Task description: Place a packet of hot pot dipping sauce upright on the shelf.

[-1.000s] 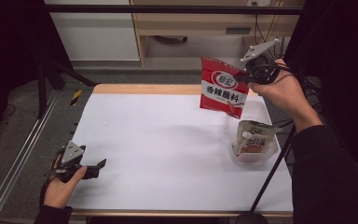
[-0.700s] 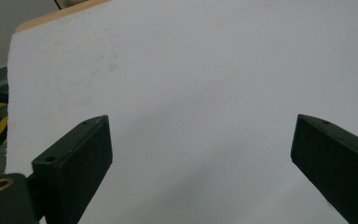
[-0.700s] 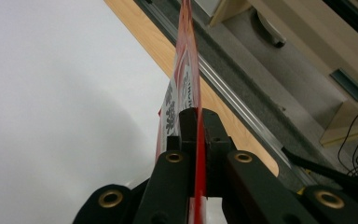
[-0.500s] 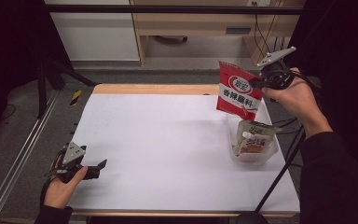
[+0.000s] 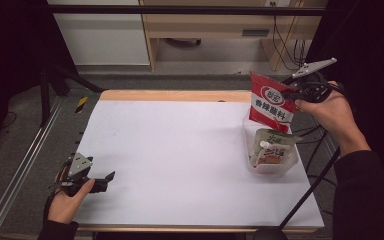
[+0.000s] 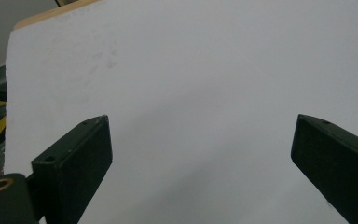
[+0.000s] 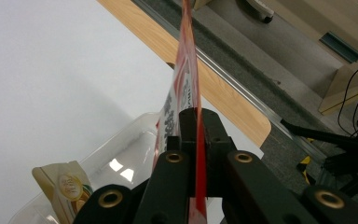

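A red seasoning packet (image 5: 271,104) with white lettering hangs upright over the far end of a clear plastic box (image 5: 251,167) at the table's right side. My right gripper (image 5: 291,91) is shut on the packet's right edge; in the right gripper view the packet (image 7: 186,74) runs edge-on up from between the closed jaws (image 7: 198,122). A beige spouted pouch (image 5: 271,148) stands inside the box (image 7: 121,154). My left gripper (image 5: 106,181) rests open near the table's front left corner, with bare white table (image 6: 205,93) between its jaws.
The white table top (image 5: 180,155) has a wooden far edge (image 5: 175,95). Cables (image 5: 310,130) trail off the right side. A metal rail (image 5: 25,165) runs along the left. A desk and cabinet stand beyond the table.
My right gripper has carried the red packet to the right and slightly down, bringing it over the clear box. The left gripper has stayed in place.
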Demonstrator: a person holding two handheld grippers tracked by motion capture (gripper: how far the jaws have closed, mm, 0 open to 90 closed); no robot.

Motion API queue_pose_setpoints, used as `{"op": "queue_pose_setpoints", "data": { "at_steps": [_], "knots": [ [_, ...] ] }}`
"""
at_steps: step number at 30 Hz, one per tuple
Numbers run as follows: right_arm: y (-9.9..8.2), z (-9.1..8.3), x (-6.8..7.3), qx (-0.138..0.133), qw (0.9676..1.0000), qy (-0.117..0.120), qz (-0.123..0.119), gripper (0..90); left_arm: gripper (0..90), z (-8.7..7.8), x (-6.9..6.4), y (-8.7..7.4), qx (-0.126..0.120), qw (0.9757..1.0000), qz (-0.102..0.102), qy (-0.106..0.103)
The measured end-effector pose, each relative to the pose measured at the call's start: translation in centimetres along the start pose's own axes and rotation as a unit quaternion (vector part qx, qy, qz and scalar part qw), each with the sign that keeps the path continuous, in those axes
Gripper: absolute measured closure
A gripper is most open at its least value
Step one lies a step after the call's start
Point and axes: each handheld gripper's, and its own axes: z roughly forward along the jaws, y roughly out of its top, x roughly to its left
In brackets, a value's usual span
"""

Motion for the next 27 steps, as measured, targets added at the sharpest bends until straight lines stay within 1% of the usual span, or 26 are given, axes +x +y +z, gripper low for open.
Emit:
{"op": "queue_pose_setpoints", "data": {
  "at_steps": [5, 6, 8, 10, 12, 14, 15, 17, 18, 19, 20, 22, 23, 25, 26, 27],
  "knots": [
    [-0.4, 0.6, 0.1, 0.002, 1.0, 0.004, 0.002, 89.9, 5.1, 0.1, 0.0, 0.0, 0.001, 1.0, 0.001, -0.001],
    [-0.6, 1.2, 0.3, 0.0, 1.0, 0.007, 0.004, 89.9, 5.1, 0.1, 0.0, 0.0, 0.001, 1.0, 0.001, -0.001],
    [-0.7, 1.3, 0.4, 0.0, 1.0, 0.008, 0.004, 89.9, 5.1, 0.0, 0.0, 0.0, 0.0, 1.0, 0.001, -0.001],
    [-1.1, 2.1, 0.6, -0.001, 0.9999, 0.01, 0.01, 89.9, 5.1, 0.0, 0.0, 0.0, 0.0, 1.0, 0.001, -0.001],
    [-1.3, 2.2, 0.6, 0.0, 0.9999, 0.011, 0.011, 89.9, 5.1, 0.0, 0.0, 0.0, 0.0, 1.0, 0.0, -0.001],
    [-2.0, 2.7, 0.7, 0.005, 0.9998, 0.011, 0.018, 89.8, 5.1, 0.0, 0.0, 0.0, 0.0, 1.0, 0.0, -0.001],
    [-2.0, 2.7, 0.7, 0.005, 0.9998, 0.011, 0.018, 89.8, 5.1, 0.0, 0.0, 0.0, 0.0, 1.0, 0.0, -0.001],
    [-2.9, 2.7, 0.6, 0.0, 0.9994, 0.009, 0.032, 89.7, 5.1, 0.0, -0.1, 0.0, 0.001, 1.0, 0.001, -0.002],
    [-2.9, 2.7, 0.6, 0.0, 0.9994, 0.009, 0.032, 89.7, 5.1, 0.0, -0.1, 0.0, 0.001, 1.0, 0.001, -0.002],
    [-3.5, 2.6, 0.4, -0.001, 0.9989, 0.003, 0.047, 89.5, 5.1, 0.1, -0.1, 0.0, 0.002, 1.0, 0.002, -0.002],
    [-3.5, 2.6, 0.4, -0.001, 0.9989, 0.003, 0.047, 89.5, 5.1, 0.1, -0.1, 0.0, 0.002, 1.0, 0.002, -0.002],
    [-4.1, 2.5, 0.2, 0.003, 0.9983, 0.0, 0.059, 89.3, 5.1, 0.1, -0.1, 0.0, 0.003, 1.0, 0.003, -0.003],
    [-4.7, 2.4, 0.0, 0.011, 0.9978, -0.006, 0.066, 89.1, 5.1, 0.1, -0.2, 0.0, 0.004, 1.0, 0.003, -0.003],
    [-5.0, 2.3, -0.2, 0.016, 0.9973, -0.008, 0.071, 88.6, 5.1, 0.1, -0.2, 0.0, 0.004, 1.0, 0.003, -0.003],
    [-5.7, 2.3, -0.3, 0.022, 0.9963, -0.017, 0.081, 83.7, 5.1, 0.1, -0.2, 0.0, 0.005, 1.0, 0.004, -0.003],
    [-5.7, 2.3, -0.3, 0.022, 0.9963, -0.017, 0.081, 83.7, 5.1, 0.1, -0.2, 0.0, 0.005, 1.0, 0.004, -0.003]
  ]
}}
